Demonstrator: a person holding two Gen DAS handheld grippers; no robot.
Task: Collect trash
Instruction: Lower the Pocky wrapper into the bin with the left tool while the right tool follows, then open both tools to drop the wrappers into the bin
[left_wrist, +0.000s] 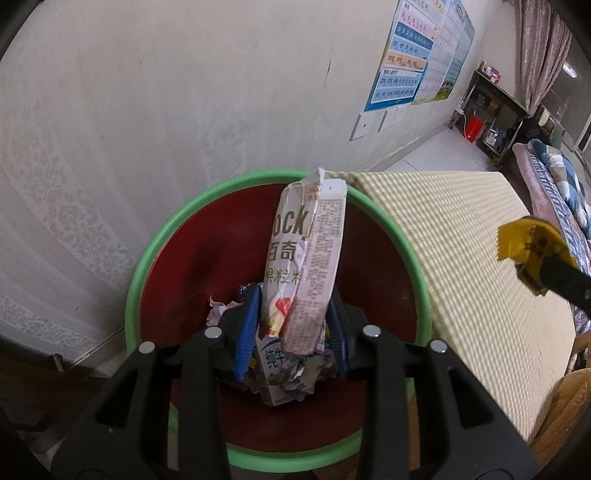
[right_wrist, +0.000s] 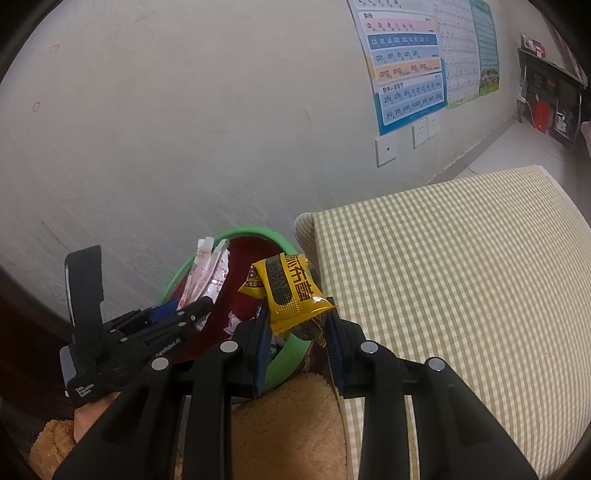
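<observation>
My left gripper (left_wrist: 293, 325) is shut on a long pink-and-white snack wrapper (left_wrist: 306, 258) and holds it upright over a round bin with a green rim (left_wrist: 147, 266) and a dark red inside. Crumpled wrappers and a small milk carton (left_wrist: 277, 373) lie at the bin's bottom. My right gripper (right_wrist: 297, 332) is shut on a yellow snack packet (right_wrist: 286, 291), held beside the bin's rim (right_wrist: 291, 354), at its right. That packet also shows at the right of the left wrist view (left_wrist: 528, 247). The left gripper and its wrapper (right_wrist: 208, 273) show over the bin.
A bed or table with a green-checked cover (right_wrist: 443, 277) stands right of the bin. A patterned wall (left_wrist: 147, 110) is close behind it. A brown fluffy cloth (right_wrist: 288, 417) lies below my right gripper. Posters (right_wrist: 406, 66) hang on the wall; a dark shelf (left_wrist: 495, 110) stands far back.
</observation>
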